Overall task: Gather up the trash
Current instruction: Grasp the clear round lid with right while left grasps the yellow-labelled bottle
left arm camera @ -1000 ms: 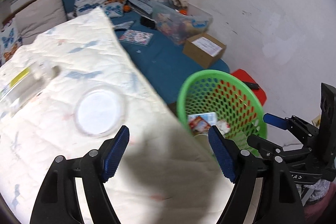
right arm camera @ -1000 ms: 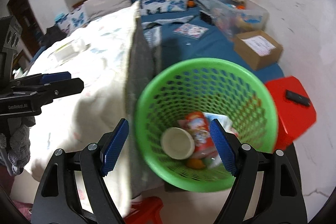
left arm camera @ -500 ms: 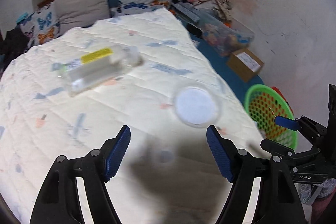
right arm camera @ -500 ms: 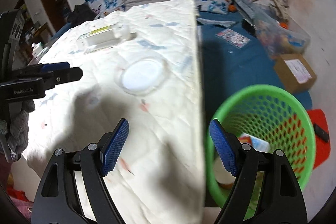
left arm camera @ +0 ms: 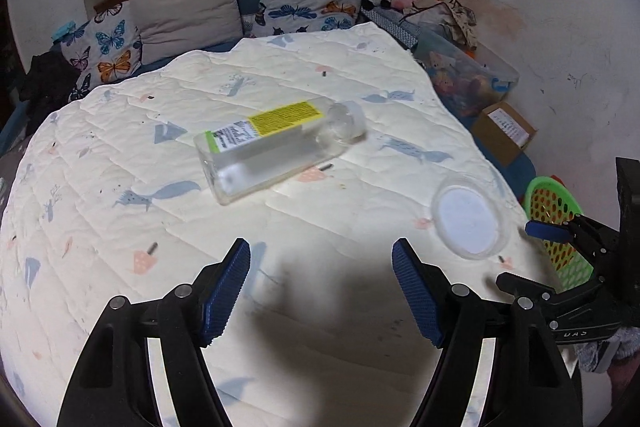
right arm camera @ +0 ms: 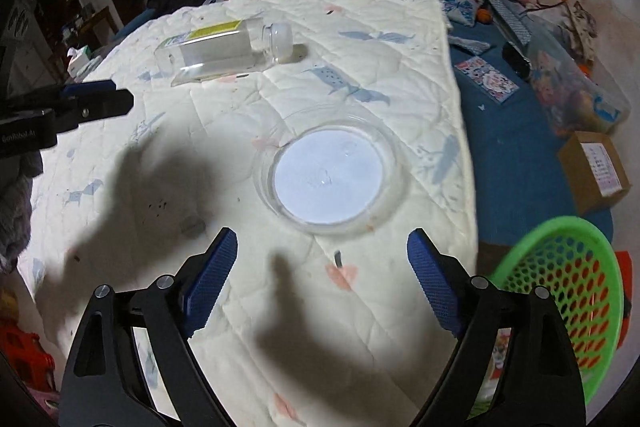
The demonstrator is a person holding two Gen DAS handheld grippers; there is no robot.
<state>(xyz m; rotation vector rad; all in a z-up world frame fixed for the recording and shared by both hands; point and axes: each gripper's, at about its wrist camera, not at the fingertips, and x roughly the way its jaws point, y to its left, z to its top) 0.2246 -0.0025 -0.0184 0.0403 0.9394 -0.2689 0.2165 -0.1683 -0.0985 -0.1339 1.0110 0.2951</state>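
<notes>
Swinging from green basket (right arm camera: 560, 291) to bed (left arm camera: 120, 227); right gripper (right arm camera: 322, 279) fingers were opening, empty, over clear lid (right arm camera: 330, 175); left gripper (left arm camera: 320, 291) spread, empty, facing the bottle (left arm camera: 276, 143).

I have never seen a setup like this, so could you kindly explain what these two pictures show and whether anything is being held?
There is no robot here: a person carries a hand-held clamp tool in each hand, each with a wide-angle camera looking along its blue-padded jaws. One picture comes from the left gripper, the other from the right gripper.

Both look down on a bed with a quilted cream blanket. On it lie a clear plastic bottle with a yellow label, on its side, and a round clear plastic lid. Beside the bed stands a green mesh basket for the trash.

Nothing is held. The left jaws stand open and empty; the right jaws are opening, just short of the lid.
</notes>
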